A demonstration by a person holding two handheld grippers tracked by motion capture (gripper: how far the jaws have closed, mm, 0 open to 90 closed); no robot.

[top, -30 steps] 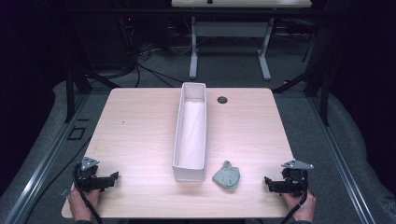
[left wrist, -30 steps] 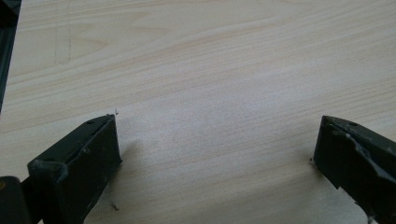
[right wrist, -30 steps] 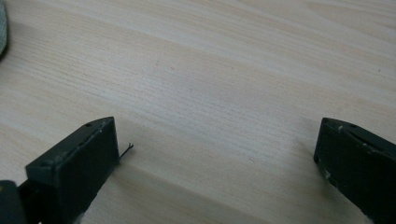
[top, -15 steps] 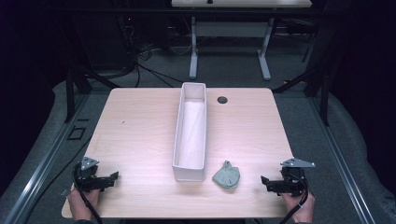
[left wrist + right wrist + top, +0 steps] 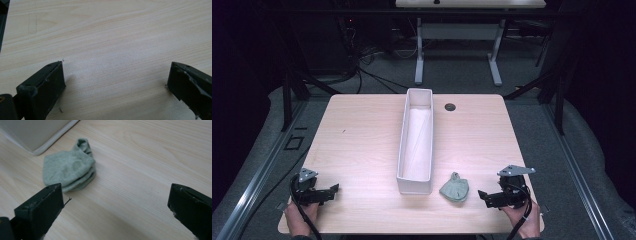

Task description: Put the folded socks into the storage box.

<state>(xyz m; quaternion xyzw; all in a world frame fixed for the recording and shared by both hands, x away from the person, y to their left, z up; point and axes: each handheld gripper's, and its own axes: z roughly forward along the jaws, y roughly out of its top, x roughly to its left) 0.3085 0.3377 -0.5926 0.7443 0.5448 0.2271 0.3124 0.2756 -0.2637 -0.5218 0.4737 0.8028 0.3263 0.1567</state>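
A: Start at the left. What is the left gripper (image 5: pixel 332 190) doing?

B: It sits at the near left corner of the table (image 5: pixel 362 135), held by the left hand (image 5: pixel 302 212), pointing toward the middle. In its own view the two jaws stand far apart, with bare wood grain between them. Nothing is held.

A: And in the middle?

B: A long white bin (image 5: pixel 416 142) runs lengthwise from the far part of the table toward the near edge. Its inside looks empty as far as the high view shows. Past its far right corner there is a small dark grommet (image 5: pixel 450 107) in the tabletop.

A: Where is the sock (image 5: pixel 455 189)?

B: It lies crumpled on the wood just right of the bin's near end, close to it; I cannot tell whether they touch. In the right gripper view the sock (image 5: pixel 68 168) is grey-green and folded over on itself, lying ahead of the left-hand jaw, with the bin's corner (image 5: pixel 37 135) behind it.

A: And the right gripper (image 5: pixel 482 195)?

B: It is at the near right corner in the right hand (image 5: pixel 524 220), aimed at the sock and near it, not touching. Its jaws are spread wide, with only table between them.
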